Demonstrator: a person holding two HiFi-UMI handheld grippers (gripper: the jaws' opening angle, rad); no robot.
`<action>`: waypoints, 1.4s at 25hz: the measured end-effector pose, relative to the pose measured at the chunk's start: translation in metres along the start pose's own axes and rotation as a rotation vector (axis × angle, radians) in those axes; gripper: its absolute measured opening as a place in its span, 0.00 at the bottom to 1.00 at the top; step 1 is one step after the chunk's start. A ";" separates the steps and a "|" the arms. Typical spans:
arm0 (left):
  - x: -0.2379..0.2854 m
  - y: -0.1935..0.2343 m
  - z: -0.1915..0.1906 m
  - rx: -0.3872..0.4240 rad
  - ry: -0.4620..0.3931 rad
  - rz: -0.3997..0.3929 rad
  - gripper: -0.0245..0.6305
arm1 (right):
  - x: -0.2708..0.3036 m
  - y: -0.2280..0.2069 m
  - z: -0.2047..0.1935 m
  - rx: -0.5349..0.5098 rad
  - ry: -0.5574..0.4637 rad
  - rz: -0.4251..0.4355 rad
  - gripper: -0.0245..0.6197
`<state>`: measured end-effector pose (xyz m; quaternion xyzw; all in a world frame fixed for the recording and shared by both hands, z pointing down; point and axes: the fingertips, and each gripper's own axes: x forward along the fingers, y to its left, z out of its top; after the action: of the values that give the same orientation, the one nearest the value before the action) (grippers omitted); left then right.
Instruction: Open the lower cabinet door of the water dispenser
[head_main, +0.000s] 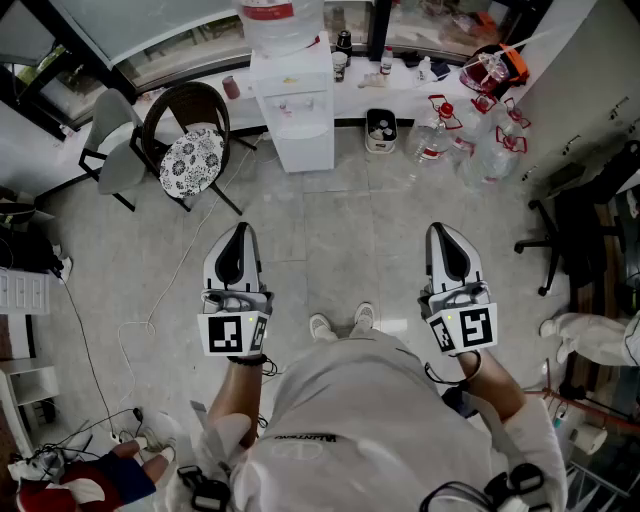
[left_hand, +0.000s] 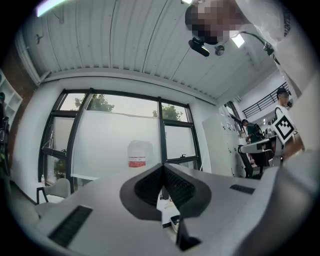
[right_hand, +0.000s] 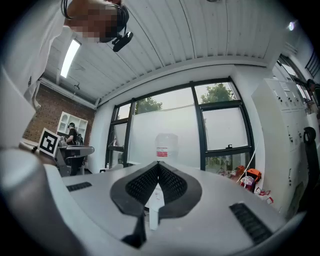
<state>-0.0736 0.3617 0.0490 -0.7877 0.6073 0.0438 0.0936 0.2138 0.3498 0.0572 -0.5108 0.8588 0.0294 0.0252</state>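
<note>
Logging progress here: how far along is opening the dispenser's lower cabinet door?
Nothing looks done: the lower cabinet door of the water dispenser appears shut. In hand: nothing; the left gripper and right gripper are shut, empty, well short of it. Left: approach, grip, pull open.

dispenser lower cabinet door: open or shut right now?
Shut. In the head view the lower cabinet door lies flush with the water dispenser front, with no panel swung out.

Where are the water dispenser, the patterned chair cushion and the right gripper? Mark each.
water dispenser (head_main: 303, 140): head view, lower front panel.
patterned chair cushion (head_main: 192, 160): head view, cushion's middle.
right gripper (head_main: 446, 232): head view, shut jaw tips.
</note>
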 end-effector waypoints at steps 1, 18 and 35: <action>-0.001 -0.001 0.000 -0.001 -0.001 -0.001 0.04 | 0.000 0.001 0.000 0.001 0.001 0.003 0.06; -0.018 0.024 0.002 -0.007 -0.020 -0.075 0.04 | 0.014 0.055 0.007 0.022 -0.027 0.024 0.06; 0.049 0.031 -0.029 -0.015 0.011 -0.084 0.04 | 0.087 0.032 -0.021 0.037 0.007 0.101 0.06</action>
<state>-0.0919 0.3019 0.0660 -0.8133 0.5740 0.0402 0.0861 0.1437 0.2874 0.0725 -0.4664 0.8839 0.0129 0.0303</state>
